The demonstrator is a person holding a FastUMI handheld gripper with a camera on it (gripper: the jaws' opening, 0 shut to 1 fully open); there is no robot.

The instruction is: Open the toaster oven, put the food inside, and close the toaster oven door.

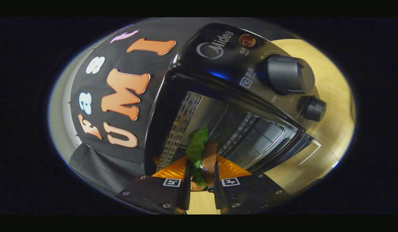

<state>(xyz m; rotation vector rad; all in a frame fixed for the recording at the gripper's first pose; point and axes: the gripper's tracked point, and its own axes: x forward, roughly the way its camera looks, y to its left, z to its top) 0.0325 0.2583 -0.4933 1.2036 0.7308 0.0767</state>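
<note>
claw [201, 172]: clamped on sandwich [202, 154] | toaster oven [237, 93]: door [266, 141] open, just ahead | wooden table [331, 96] beneath

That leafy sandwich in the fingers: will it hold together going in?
Probably soft: the sandwich is pinched between both fingers. Its green leaf sticks out loosely and may flop or slip. The toaster oven already stands open, so likely little pushing is needed.

Pale wooden tabletop [331, 96] (light grain), black cloth wall [99, 161] behind.
</note>
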